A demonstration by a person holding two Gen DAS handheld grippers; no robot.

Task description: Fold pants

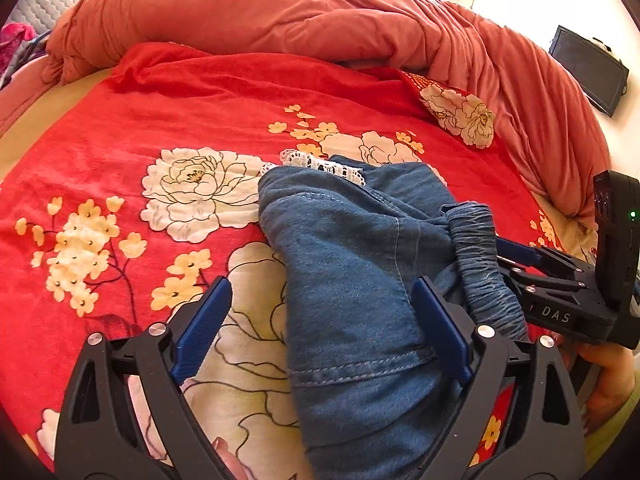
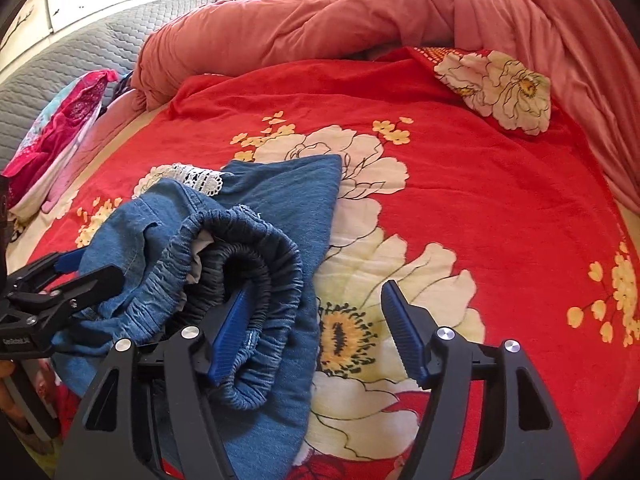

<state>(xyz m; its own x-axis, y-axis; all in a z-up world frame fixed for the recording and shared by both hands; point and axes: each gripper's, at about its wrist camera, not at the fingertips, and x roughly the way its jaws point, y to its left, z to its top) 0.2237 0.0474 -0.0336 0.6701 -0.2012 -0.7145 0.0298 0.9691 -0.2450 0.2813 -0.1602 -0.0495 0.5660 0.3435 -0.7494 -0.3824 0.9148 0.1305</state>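
Left wrist view: the left tool (image 1: 324, 326) is seen spread wide, its two ribbed blue pads standing apart with nothing pressed between them. One pad lies over the bedspread at 7 o'clock; the other rests against the denim at 5 o'clock. One pair of blue denim pants (image 1: 352, 264) is found bunched in a soft heap from the centre toward 5 o'clock, with a gathered elastic waistband (image 1: 482, 264) at 3 o'clock and one strip of white lace trim (image 1: 324, 165) at its far edge. The right tool (image 1: 520, 254) is seen entering from 3 o'clock beside the waistband.

From the right wrist view, the right tool (image 2: 316, 320) is shown partly spread; its left pad is tucked against the ruffled waistband (image 2: 256, 248), its right pad over bare cloth, and no grip is made. The pants (image 2: 280, 200) are laid on one red plush floral bedspread (image 2: 480, 200). One salmon duvet (image 2: 320, 8) is piled at 12 o'clock, wrinkled and puffy.
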